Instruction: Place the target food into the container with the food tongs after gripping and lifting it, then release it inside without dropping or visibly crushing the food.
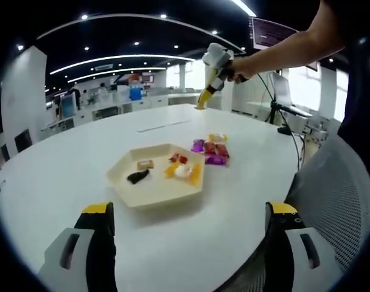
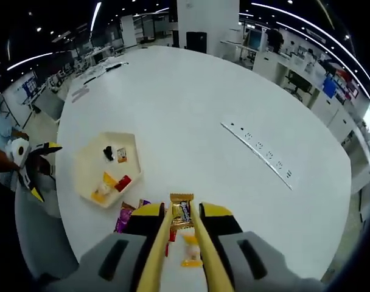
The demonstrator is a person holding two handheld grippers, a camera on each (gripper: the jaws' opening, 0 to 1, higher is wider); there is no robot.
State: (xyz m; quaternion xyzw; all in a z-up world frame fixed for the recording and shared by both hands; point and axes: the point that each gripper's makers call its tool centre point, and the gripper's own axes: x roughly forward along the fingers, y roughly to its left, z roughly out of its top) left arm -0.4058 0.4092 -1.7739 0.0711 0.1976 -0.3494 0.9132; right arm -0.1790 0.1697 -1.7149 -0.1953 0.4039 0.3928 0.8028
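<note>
Right gripper (image 2: 182,228): squeezing yellow food tongs (image 2: 184,255), tips pinching wrapped candy (image 2: 182,210), raised above white worktop (image 2: 233,91). Left gripper (image 1: 188,228): spread wide. Hexagonal tray (image 1: 121,182): on worktop, beside candy pile (image 1: 210,151).

Left gripper view: low, near the bench (image 1: 81,170) edge, looking level across at the tray (image 1: 157,191). Right gripper view: high above the bench (image 2: 233,79), looking down along the tongs (image 2: 182,243). Shared: tray (image 2: 90,164), wrapped snacks (image 1: 210,149)
</note>
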